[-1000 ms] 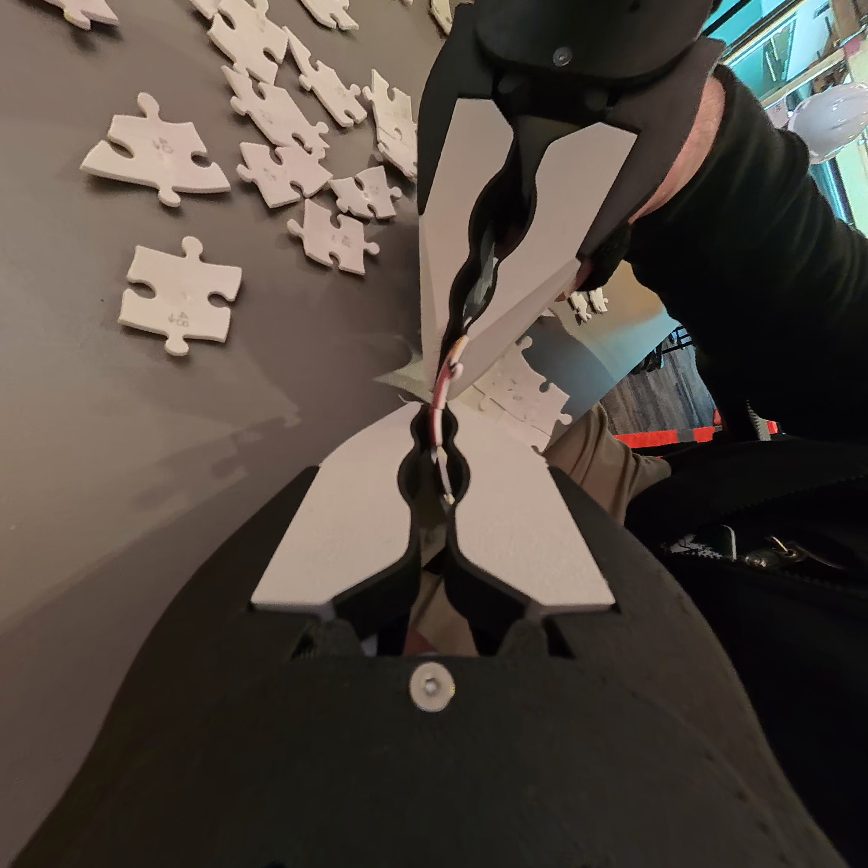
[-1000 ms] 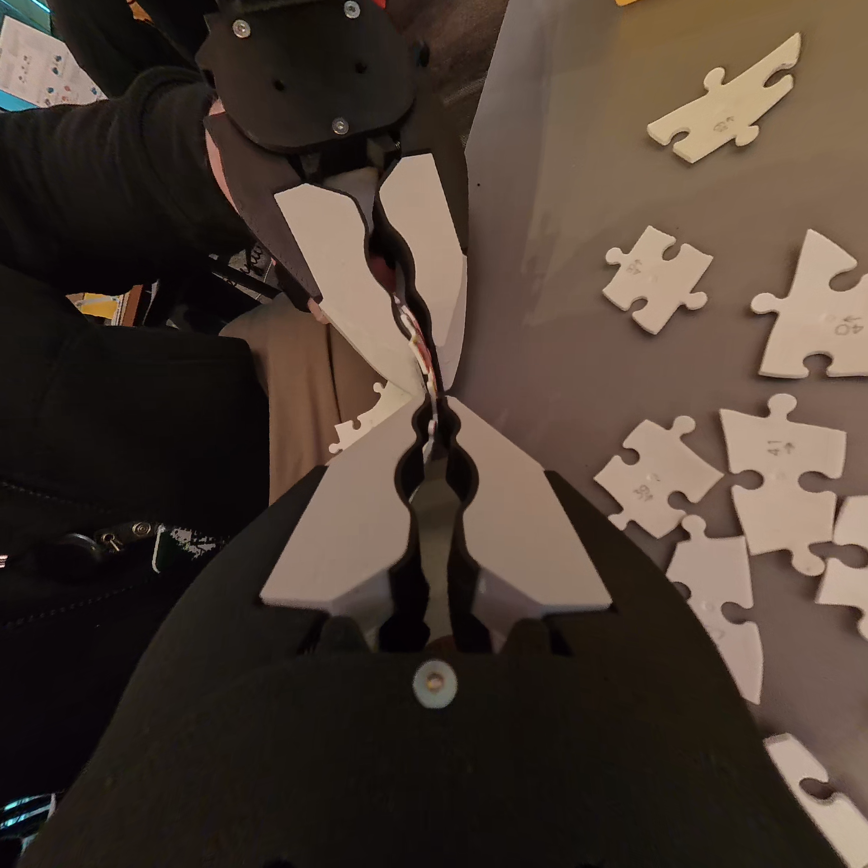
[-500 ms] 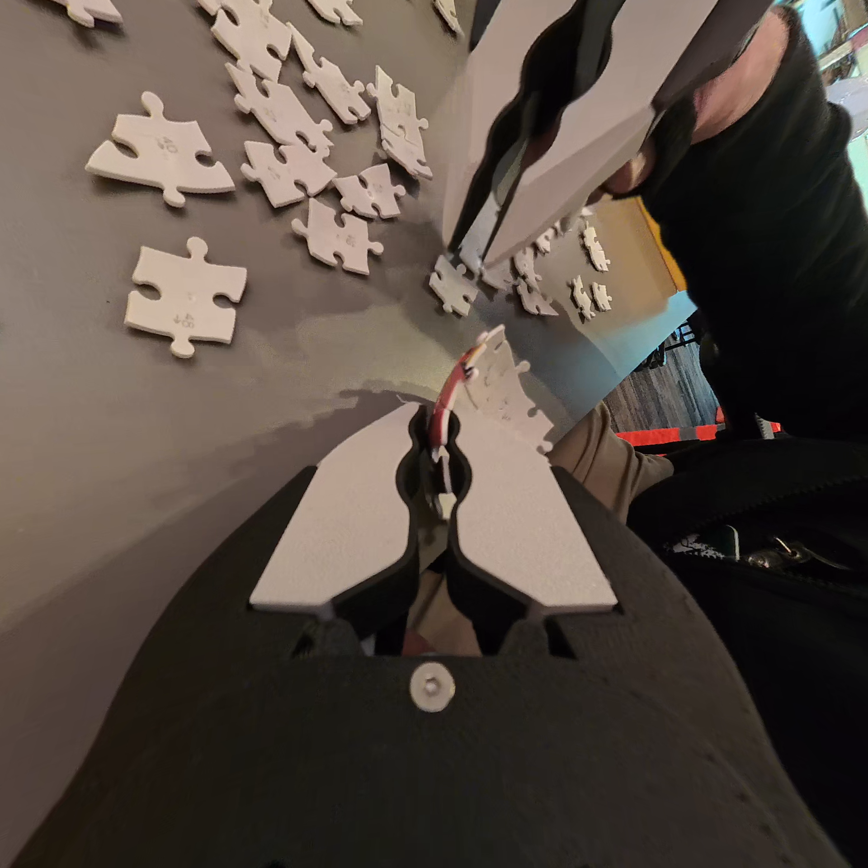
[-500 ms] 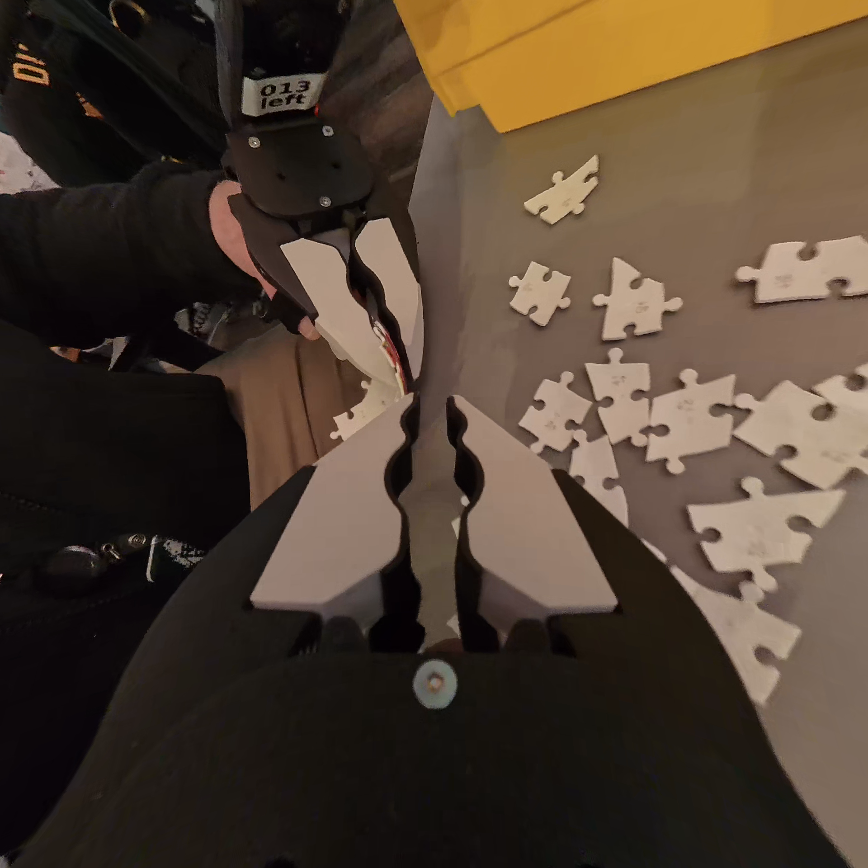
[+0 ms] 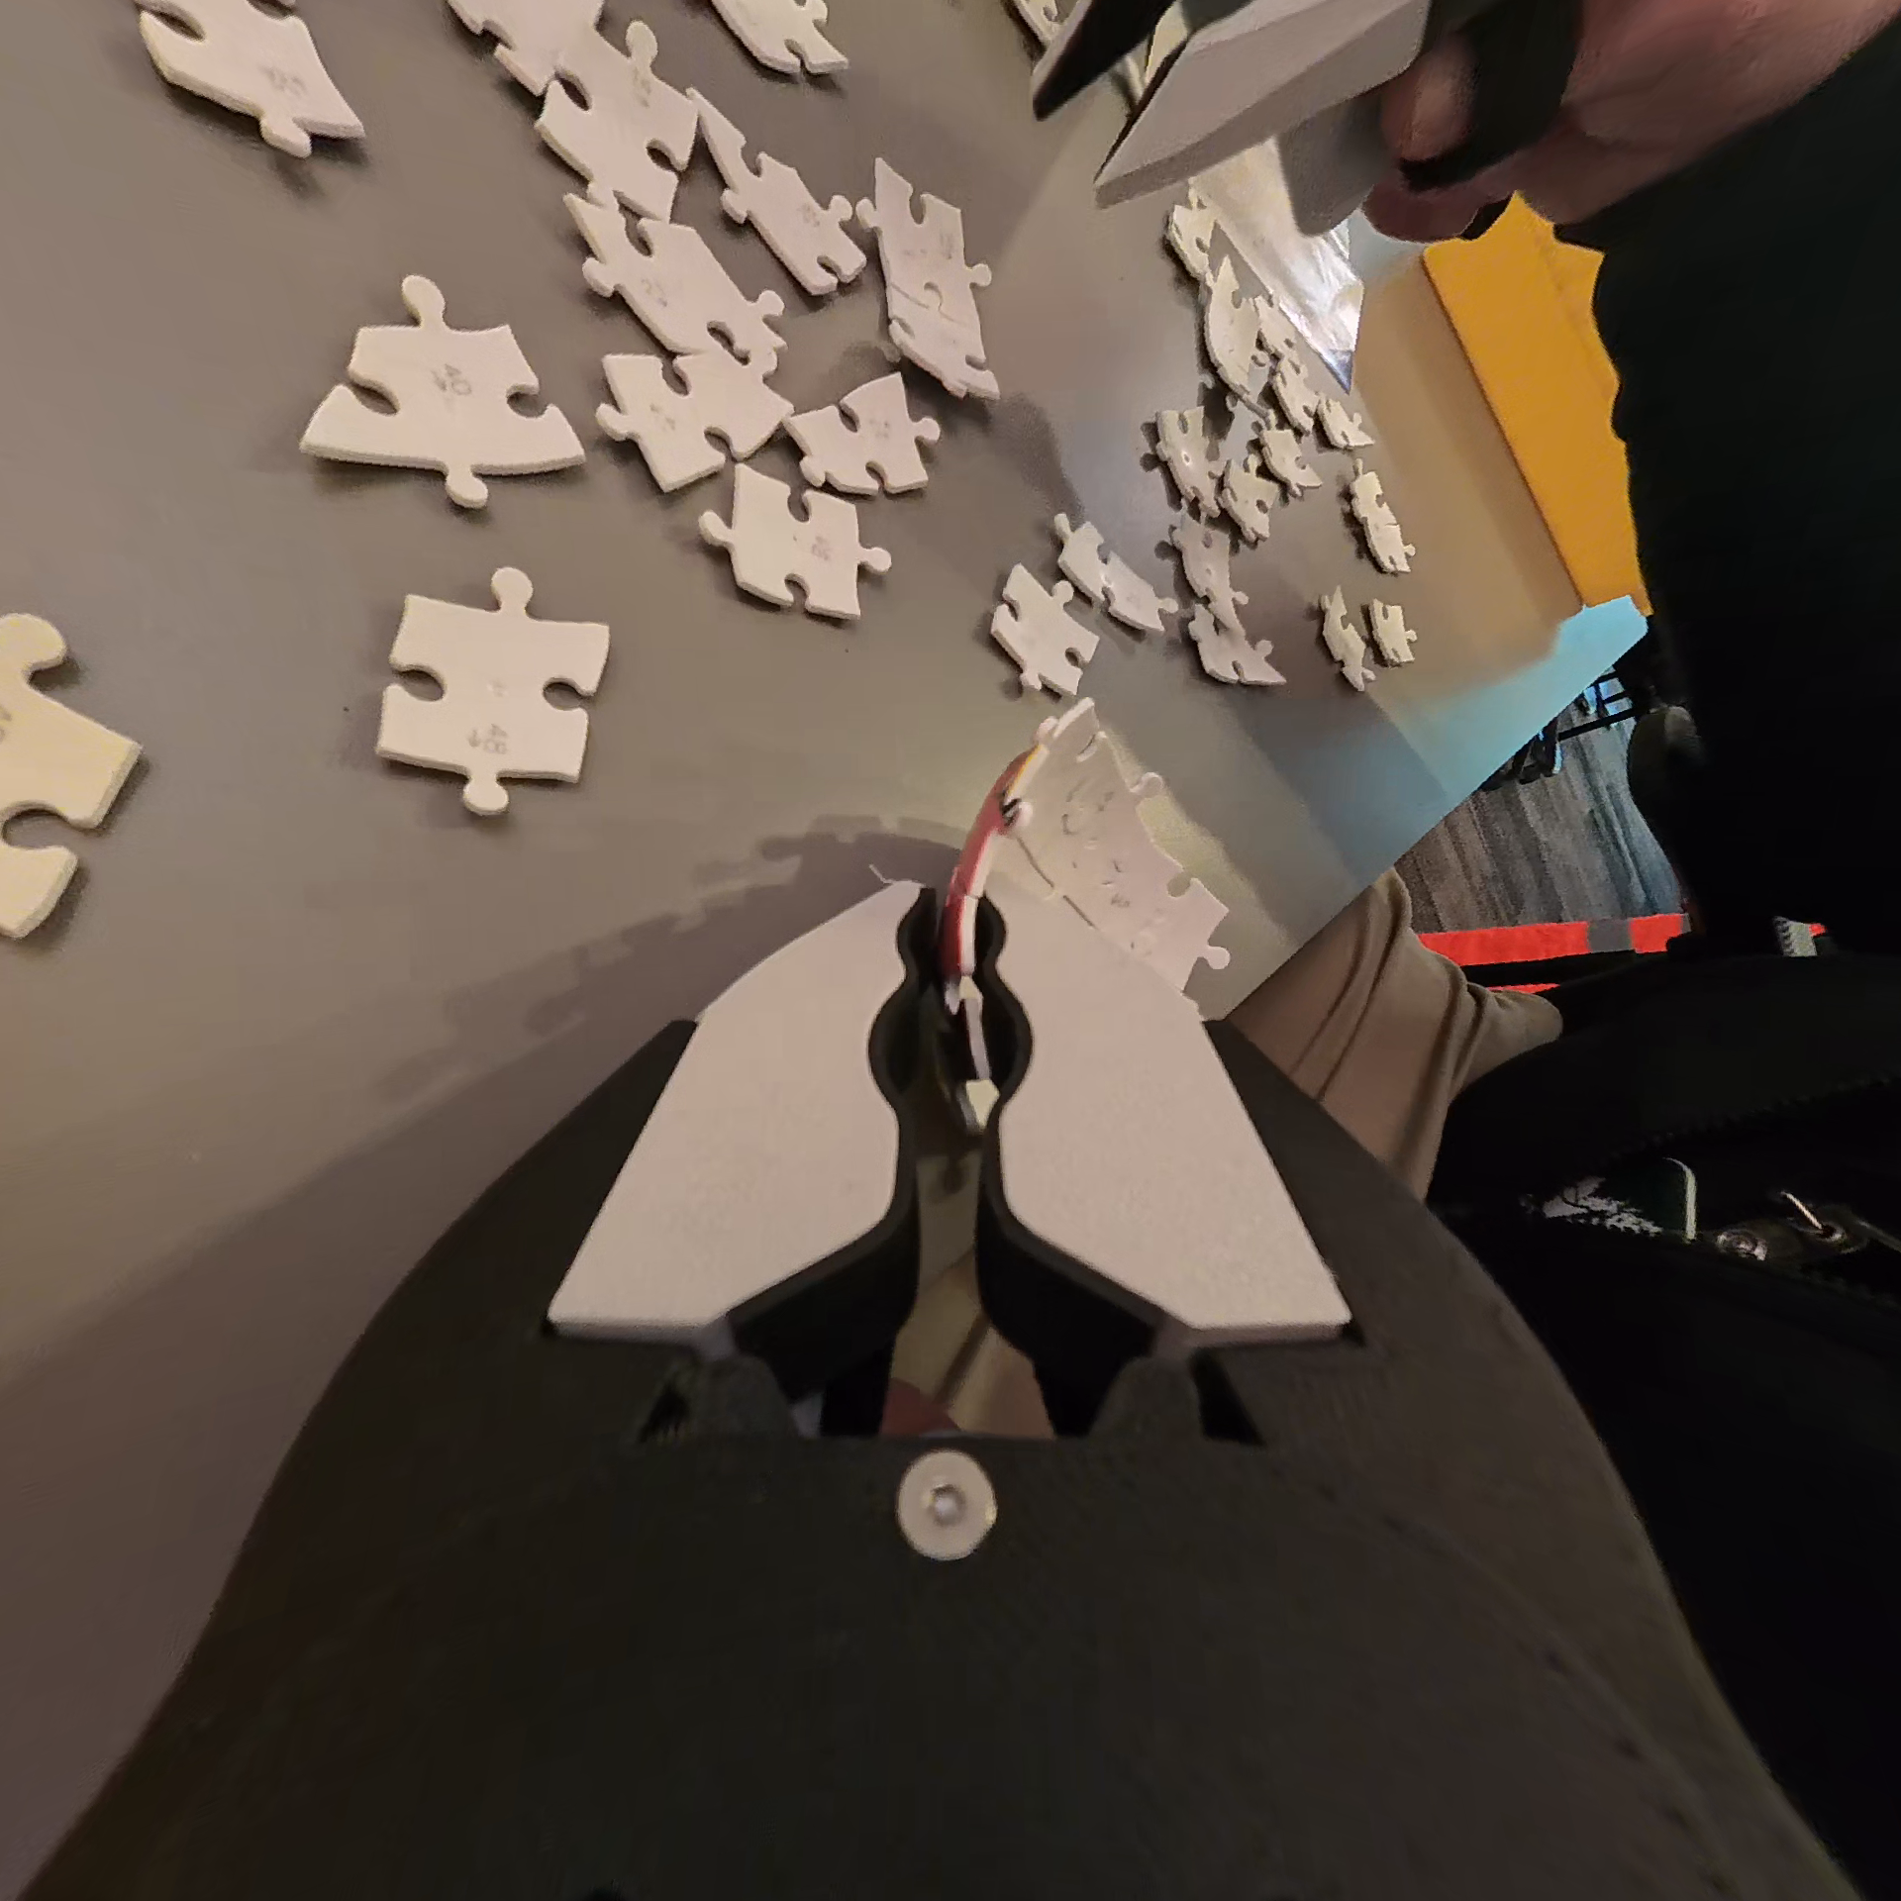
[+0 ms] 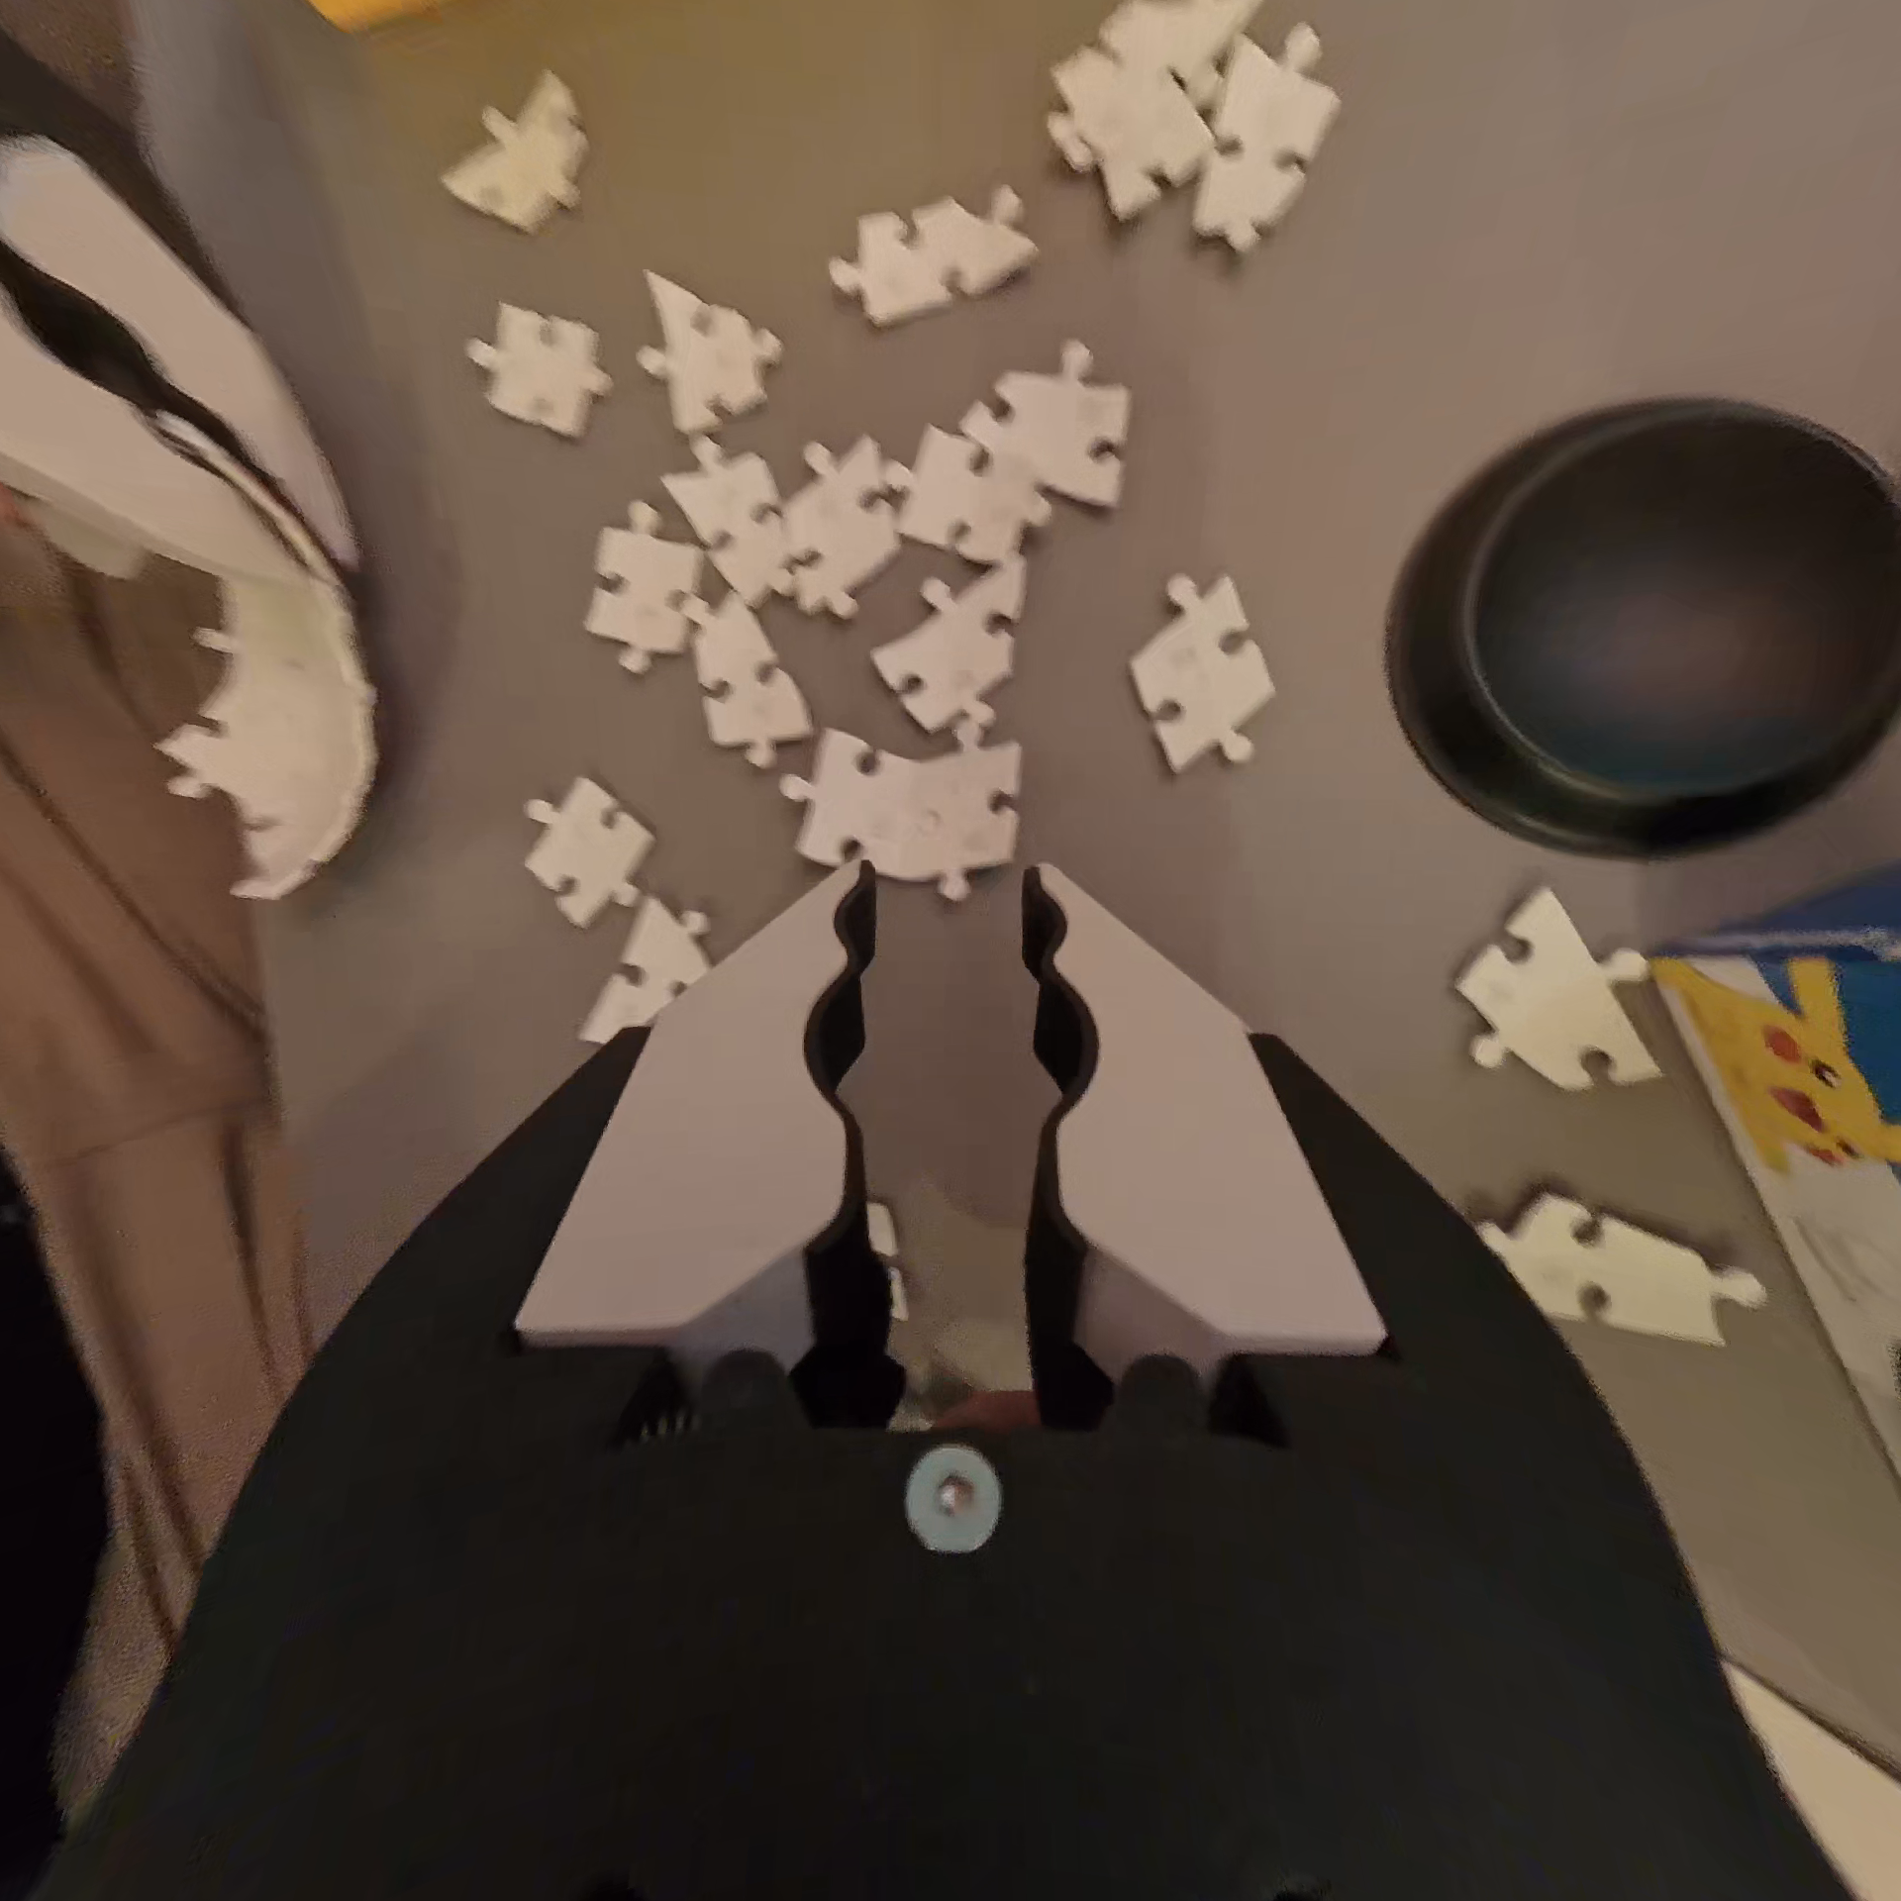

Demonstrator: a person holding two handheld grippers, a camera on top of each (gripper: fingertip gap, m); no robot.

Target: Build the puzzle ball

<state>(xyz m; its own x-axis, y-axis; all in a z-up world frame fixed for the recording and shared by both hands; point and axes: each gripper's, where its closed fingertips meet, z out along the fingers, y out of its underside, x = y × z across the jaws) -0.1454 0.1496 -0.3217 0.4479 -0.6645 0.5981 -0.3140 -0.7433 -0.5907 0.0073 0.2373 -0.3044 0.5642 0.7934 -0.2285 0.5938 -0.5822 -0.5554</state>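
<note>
My left gripper [image 5: 957,905] is shut on a curved strip of joined puzzle pieces [image 5: 1101,854], white inside with a red printed edge, held above the table's near edge. The strip also shows at the left of the right wrist view [image 6: 288,761], hanging from the left gripper [image 6: 339,576]. My right gripper [image 6: 946,874] is open and empty above the loose white puzzle pieces [image 6: 905,813] scattered on the grey table [image 6: 1286,874]. It shows at the top right of the left wrist view [image 5: 1080,154], well apart from the strip.
A black round bowl-like stand [image 6: 1656,628] sits on the table at right. A printed puzzle box [image 6: 1810,1090] lies at the right edge. A yellow box [image 5: 1481,411] stands at the far side. A person's tan trousers [image 5: 1378,1018] are beside the table edge. Across from one pair of fingers to the other is roughly 20 cm.
My right gripper let go of the strip, opened, and swung away over the loose pieces. My left gripper still holds the strip, which now stands free.
</note>
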